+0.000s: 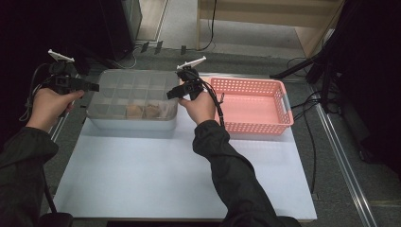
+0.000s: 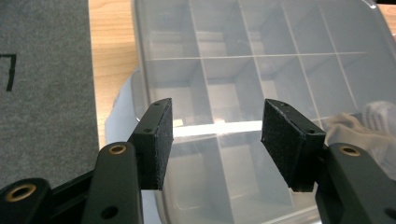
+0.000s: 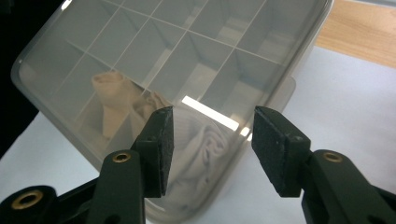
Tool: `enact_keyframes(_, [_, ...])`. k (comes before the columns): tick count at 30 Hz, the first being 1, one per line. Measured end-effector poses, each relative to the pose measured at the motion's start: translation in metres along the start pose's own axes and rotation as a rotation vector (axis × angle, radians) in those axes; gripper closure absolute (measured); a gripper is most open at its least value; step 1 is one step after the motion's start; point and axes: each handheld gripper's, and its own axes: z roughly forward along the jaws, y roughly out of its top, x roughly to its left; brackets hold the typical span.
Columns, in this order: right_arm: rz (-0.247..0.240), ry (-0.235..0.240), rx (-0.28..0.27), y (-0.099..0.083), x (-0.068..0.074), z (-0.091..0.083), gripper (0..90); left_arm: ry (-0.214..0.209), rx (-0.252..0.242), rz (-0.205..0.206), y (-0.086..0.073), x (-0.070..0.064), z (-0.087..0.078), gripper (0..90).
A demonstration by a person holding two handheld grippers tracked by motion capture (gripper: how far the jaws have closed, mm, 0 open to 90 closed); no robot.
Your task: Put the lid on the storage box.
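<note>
Translucent lidded box (image 1: 133,98) between left gripper (image 1: 94,87) and right gripper (image 1: 171,94); both agape, empty.

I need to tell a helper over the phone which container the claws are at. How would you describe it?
On the white table two containers stand side by side at the far edge. Take the one at the left, the clear lidded box, between the left claw and the right claw. Unlike the open pink basket, it is translucent, gridded into compartments, with rolled cloth in some.

Translucent lidded divider box (image 1: 132,97), rolled cloths inside, on white board.
</note>
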Motion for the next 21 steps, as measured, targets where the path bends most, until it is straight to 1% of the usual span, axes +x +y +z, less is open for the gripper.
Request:
enact_keyframes(2, [-0.029,-0.004,-0.001,-0.004,-0.001,-0.004,49.3,-0.002,0.002,0.013,-0.005,-0.005,0.000,44.2])
enact_keyframes(4, [-0.047,0.001,-0.012,-0.008,-0.003,-0.008,49.1,-0.001,-0.003,0.032,-0.010,-0.010,-0.001,44.1])
enact_keyframes(7, [-0.056,0.016,-0.027,-0.015,-0.005,-0.015,49.1,-0.024,-0.010,0.034,-0.018,-0.015,-0.001,43.1])
enact_keyframes(9, [-0.067,0.024,-0.024,-0.019,-0.006,-0.019,49.1,-0.036,-0.014,0.042,-0.023,-0.021,-0.002,42.1])
enact_keyframes(13, [-0.090,0.045,-0.047,-0.031,-0.008,-0.028,49.0,-0.065,-0.015,0.059,-0.033,-0.032,-0.003,40.3])
enact_keyframes(14, [-0.100,0.052,-0.051,-0.034,-0.009,-0.030,48.7,-0.059,-0.019,0.066,-0.035,-0.035,-0.003,40.1])
enact_keyframes(16, [-0.119,0.047,-0.056,-0.040,-0.009,-0.034,48.7,-0.062,-0.008,0.073,-0.038,-0.040,-0.002,39.6])
enact_keyframes(19, [-0.124,0.059,-0.055,-0.049,-0.012,-0.041,48.6,-0.077,-0.011,0.085,-0.043,-0.049,-0.003,38.6])
enact_keyframes(21, [-0.130,0.068,-0.063,-0.054,-0.012,-0.045,48.3,-0.084,-0.017,0.100,-0.047,-0.056,-0.005,38.4])
